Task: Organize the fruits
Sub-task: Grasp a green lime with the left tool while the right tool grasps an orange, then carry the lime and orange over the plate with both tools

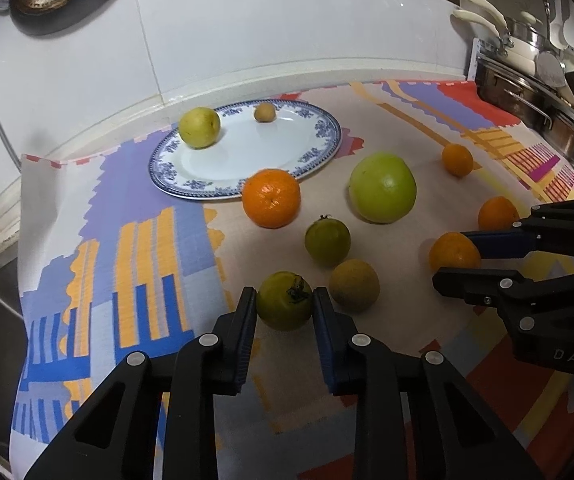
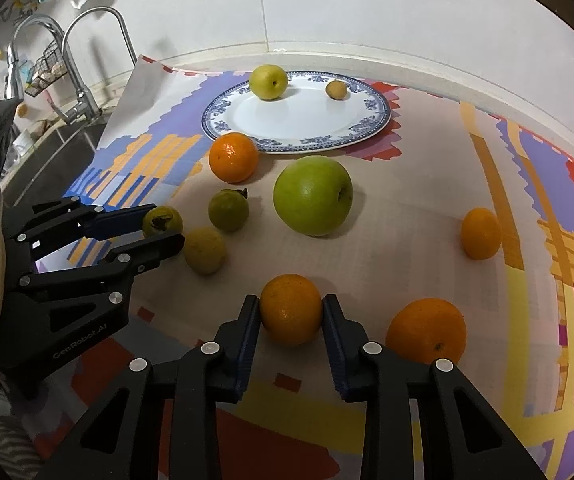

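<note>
My left gripper (image 1: 285, 300) is shut on a yellow-green persimmon (image 1: 284, 300) low over the cloth; it also shows in the right wrist view (image 2: 163, 222). My right gripper (image 2: 291, 308) is shut on a small orange (image 2: 291, 309), also seen in the left wrist view (image 1: 454, 254). A blue-rimmed white plate (image 1: 319, 148) at the back holds a yellow apple (image 1: 199, 127) and a small brown fruit (image 1: 265, 112). Loose on the cloth lie a big orange (image 1: 271, 197), a large green apple (image 1: 382, 187), a green persimmon (image 1: 327, 241), a brownish round fruit (image 1: 354, 285) and two more small oranges (image 1: 457, 159) (image 1: 498, 213).
A colourful patterned cloth (image 1: 147, 248) covers the counter. A white tiled wall runs behind the plate. Steel pans and utensils (image 1: 527, 80) stand at the right. A sink with taps (image 2: 71, 80) lies to the left, past the cloth's edge.
</note>
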Action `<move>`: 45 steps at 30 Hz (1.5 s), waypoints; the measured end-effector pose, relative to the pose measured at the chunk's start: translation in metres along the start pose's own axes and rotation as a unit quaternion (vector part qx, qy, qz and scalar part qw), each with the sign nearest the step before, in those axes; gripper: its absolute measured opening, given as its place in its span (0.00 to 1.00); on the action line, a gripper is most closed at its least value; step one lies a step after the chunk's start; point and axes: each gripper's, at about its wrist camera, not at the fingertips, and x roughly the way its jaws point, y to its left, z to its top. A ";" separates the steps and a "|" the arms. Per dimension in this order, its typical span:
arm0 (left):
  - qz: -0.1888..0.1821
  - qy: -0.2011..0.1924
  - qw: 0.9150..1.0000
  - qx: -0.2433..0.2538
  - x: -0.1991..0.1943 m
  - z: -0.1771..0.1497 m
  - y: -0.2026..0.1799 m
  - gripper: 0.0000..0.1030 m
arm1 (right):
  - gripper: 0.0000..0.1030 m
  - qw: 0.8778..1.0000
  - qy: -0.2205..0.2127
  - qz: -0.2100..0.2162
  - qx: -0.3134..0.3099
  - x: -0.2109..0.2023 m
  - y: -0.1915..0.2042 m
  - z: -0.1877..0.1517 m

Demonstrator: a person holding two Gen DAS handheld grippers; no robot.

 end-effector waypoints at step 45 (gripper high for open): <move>0.086 -0.152 0.983 -0.058 -0.091 0.089 0.018 0.28 | 0.32 0.980 -0.188 0.018 -0.058 -0.091 -0.010 0.098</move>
